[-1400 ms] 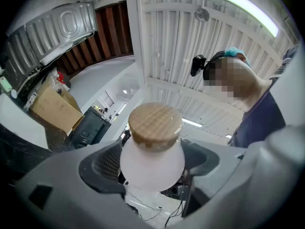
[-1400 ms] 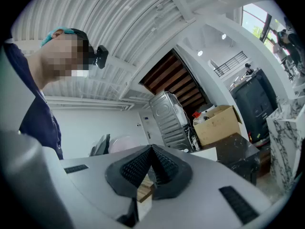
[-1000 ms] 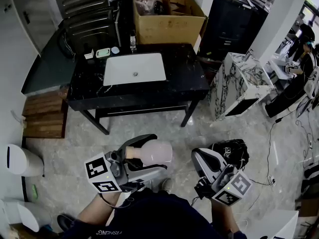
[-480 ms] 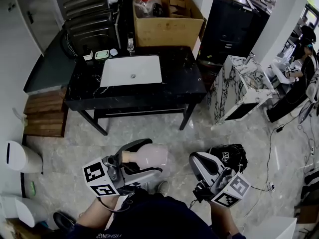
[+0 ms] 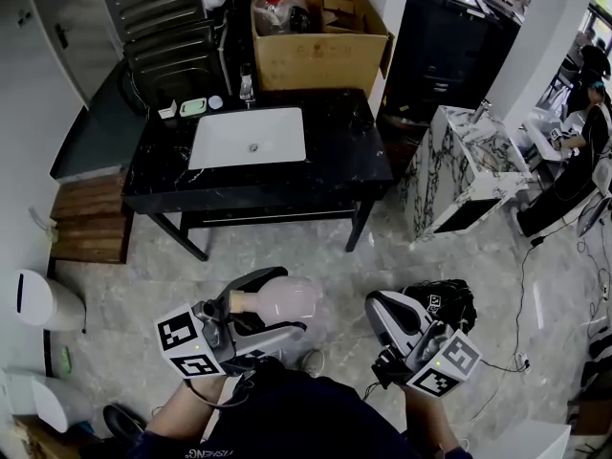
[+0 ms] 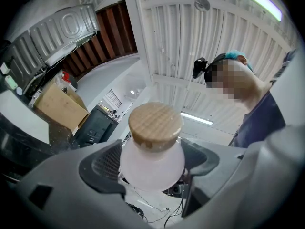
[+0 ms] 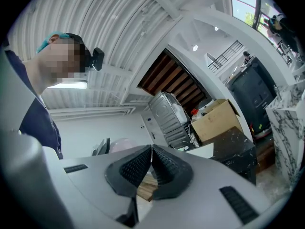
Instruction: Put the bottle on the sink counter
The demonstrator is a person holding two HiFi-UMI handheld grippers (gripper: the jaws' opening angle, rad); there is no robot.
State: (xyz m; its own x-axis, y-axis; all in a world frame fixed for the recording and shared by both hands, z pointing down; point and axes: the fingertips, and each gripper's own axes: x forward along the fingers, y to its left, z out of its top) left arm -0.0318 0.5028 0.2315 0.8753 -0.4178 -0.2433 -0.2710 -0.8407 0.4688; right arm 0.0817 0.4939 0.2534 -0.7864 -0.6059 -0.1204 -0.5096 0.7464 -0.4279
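Pinched between the jaws of the left tool [image 6: 152, 163]: a frosted, round-bodied bottle [image 6: 152, 171], gripped across its widest part, wooden cap turned back toward the tool's own camera. Carried on its side at waist height in the head view, probably for a firm hold on the bulb rather than on the narrow neck. Alongside it, the right tool [image 7: 151, 166], jaws pressed together with nothing between them, seemingly kept idle and out of the way for a one-tool job. Ahead, across a stretch of pale stone floor [image 5: 316, 247] and well apart from both tools, the black marble sink surface [image 5: 349, 151], with a white basin [image 5: 249, 137] sunk in its middle. Bare dark stone to the basin's right, the likeliest landing spot; a soap dish [image 5: 194, 106] and small items crowding the back left corner. Behind the surface, an open cardboard box [image 5: 320, 36]. Bottle not yet over the surface; approach and upright turn to come, by the look of things.
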